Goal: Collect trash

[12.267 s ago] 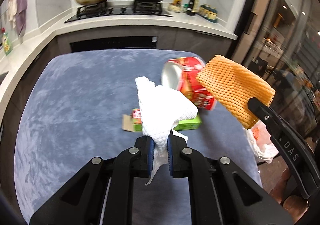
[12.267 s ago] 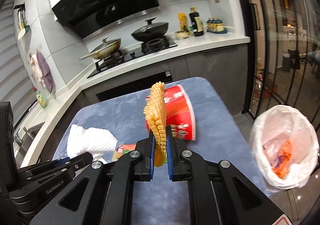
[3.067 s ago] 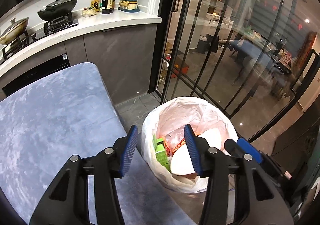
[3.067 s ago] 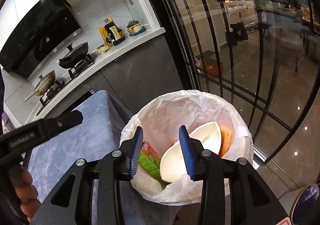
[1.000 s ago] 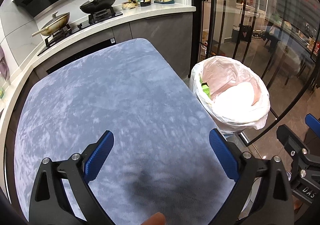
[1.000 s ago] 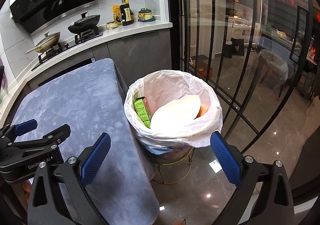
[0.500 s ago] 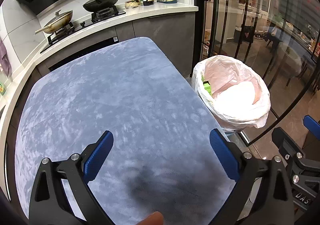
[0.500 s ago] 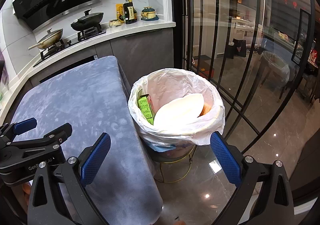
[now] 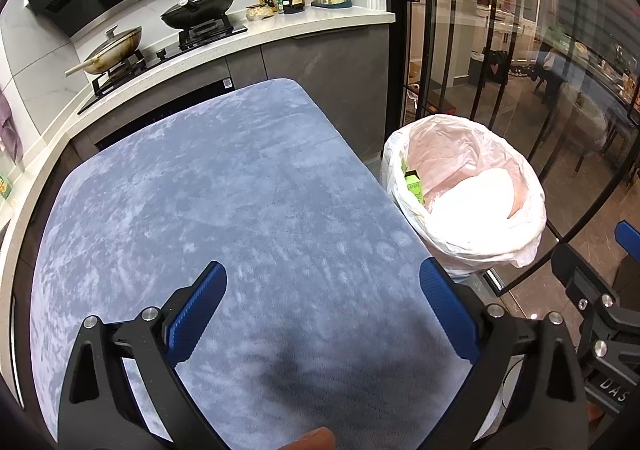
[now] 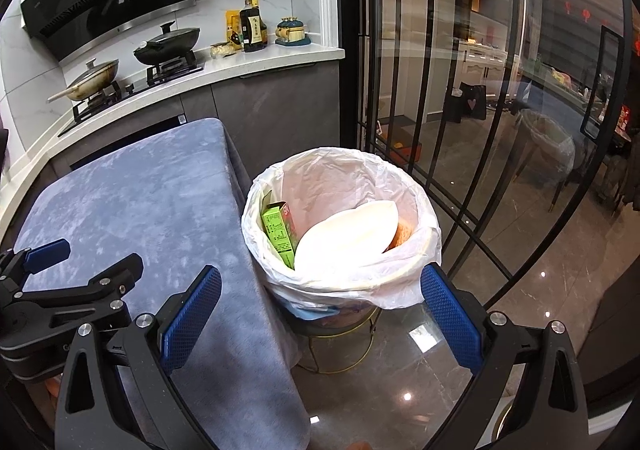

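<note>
Blue-grey counter [image 9: 224, 210] lies under my left claw [image 9: 322, 304], spread wide and holding nothing; my right claw [image 10: 320, 310], equally spread, hovers by the lined bin [image 10: 416, 190] holding the green carton [image 10: 278, 234] and white bowl [image 10: 348, 236].

Right gripper [image 10: 320, 290] fingers spread wide over lined bin [image 10: 416, 190]

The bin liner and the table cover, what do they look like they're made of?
The bin liner looks like thin translucent plastic film: it crinkles, is folded over the rim, and pinkish tones show through it. The table cover looks like a soft blue-grey napped fabric, perhaps velvet or microfibre: it is matte, with lighter and darker brushed streaks, and it drapes over the table edge in the right wrist view.
</note>
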